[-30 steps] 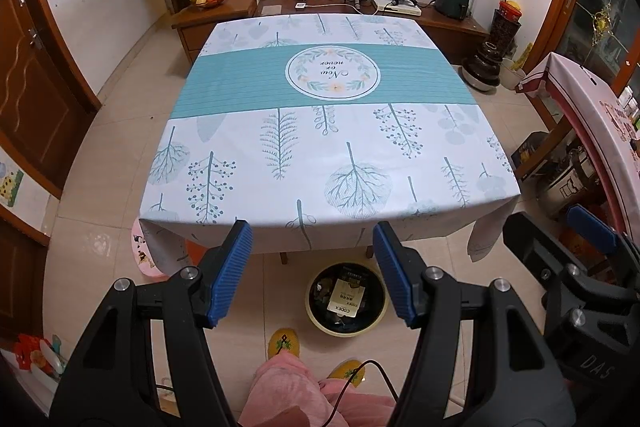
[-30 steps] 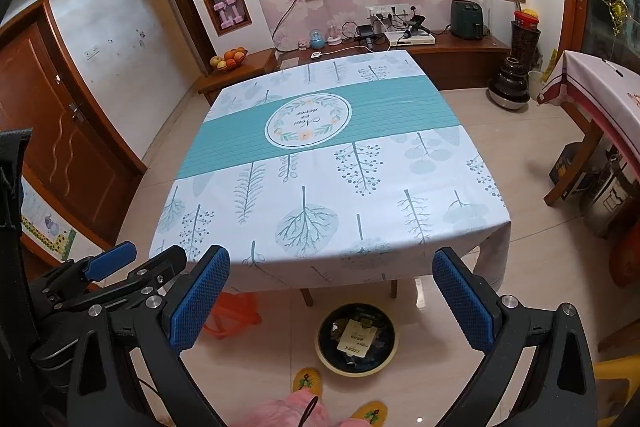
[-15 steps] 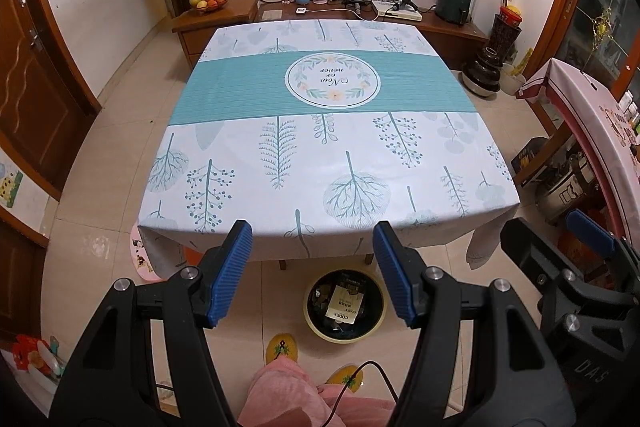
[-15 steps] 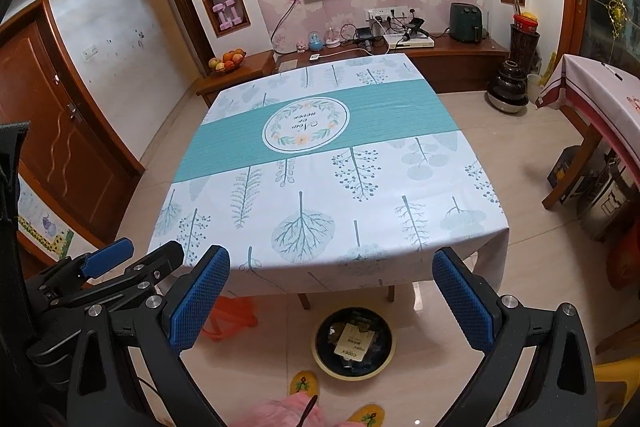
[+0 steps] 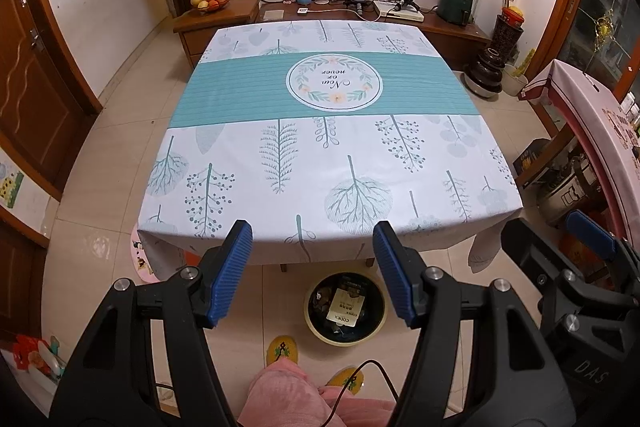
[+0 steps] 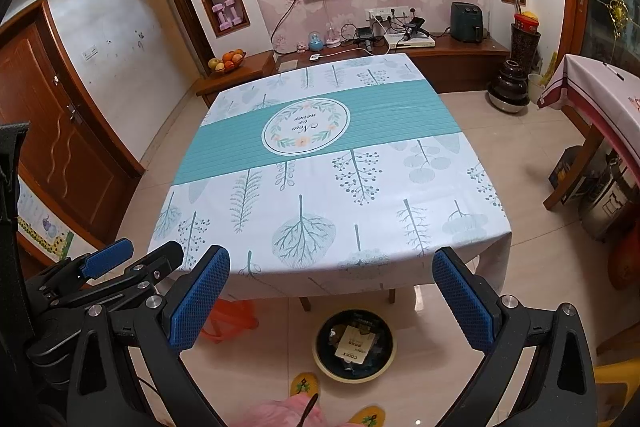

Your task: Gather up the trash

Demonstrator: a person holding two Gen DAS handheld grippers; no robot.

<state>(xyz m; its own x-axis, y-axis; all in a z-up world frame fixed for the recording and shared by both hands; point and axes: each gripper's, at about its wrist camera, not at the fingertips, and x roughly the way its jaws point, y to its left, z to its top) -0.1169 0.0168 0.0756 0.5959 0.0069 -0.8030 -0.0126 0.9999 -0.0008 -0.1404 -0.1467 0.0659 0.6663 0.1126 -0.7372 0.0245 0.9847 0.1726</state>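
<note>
trash bin [image 5: 345,307] below; both tongs [image 5: 312,267] [image 6: 330,297] gape wide, empty.

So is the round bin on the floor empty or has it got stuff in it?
It has stuff in it. The bin holds a pale card or packet on top of darker scraps.

table [image 5: 332,155]: leaf-print tablecloth | floor [image 5: 120,131]: round bin [image 5: 346,309] holding trash, near table edge

"Now or never" on tablecloth [image 5: 332,163]
</note>
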